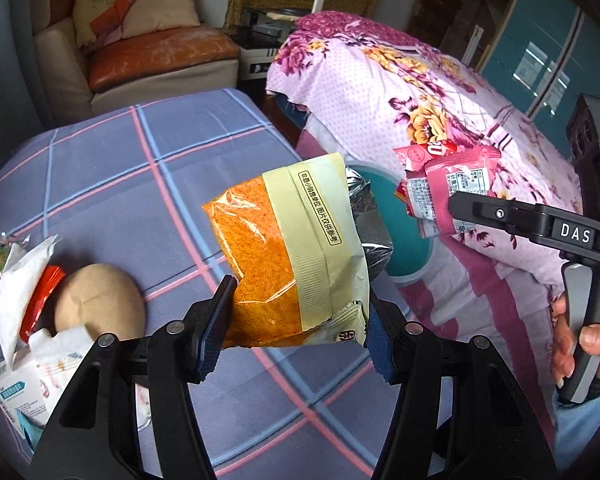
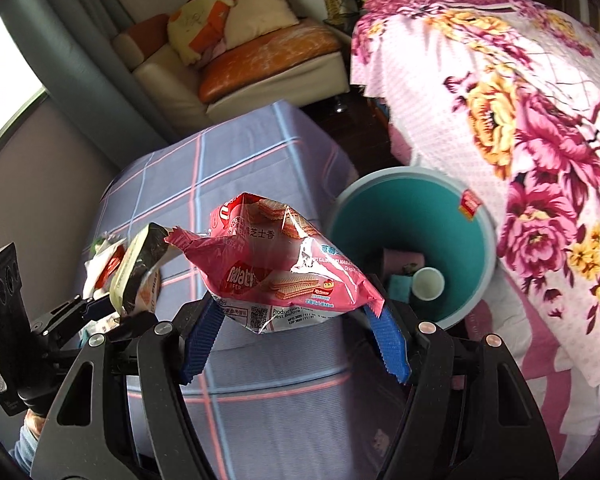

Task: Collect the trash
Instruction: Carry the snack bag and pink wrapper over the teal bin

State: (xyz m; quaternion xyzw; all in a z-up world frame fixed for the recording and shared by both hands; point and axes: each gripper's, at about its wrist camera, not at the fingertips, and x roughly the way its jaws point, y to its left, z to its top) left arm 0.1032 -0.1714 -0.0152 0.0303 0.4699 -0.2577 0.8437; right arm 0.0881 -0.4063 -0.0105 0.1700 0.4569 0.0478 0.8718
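My left gripper [image 1: 300,312] is shut on an orange and cream snack bag [image 1: 292,252], held above the plaid table [image 1: 120,184]. My right gripper [image 2: 296,328] is shut on a pink wafer wrapper [image 2: 284,264], held left of the teal bin [image 2: 380,216]. The bin stands on the floor between table and bed, with cups [image 2: 428,283] and scraps inside. The right gripper [image 1: 452,204] and its pink wrapper [image 1: 456,180] show in the left wrist view over the bin [image 1: 404,216]. The left gripper [image 2: 112,308] with its bag [image 2: 136,272] shows in the right wrist view.
More trash lies on the table's left: white tissue [image 1: 16,284], an orange wrapper [image 1: 40,300], a brown paper ball [image 1: 100,304], a small carton [image 1: 16,392]. A floral-covered bed [image 1: 420,92] is on the right. A sofa with cushions [image 1: 140,44] is behind.
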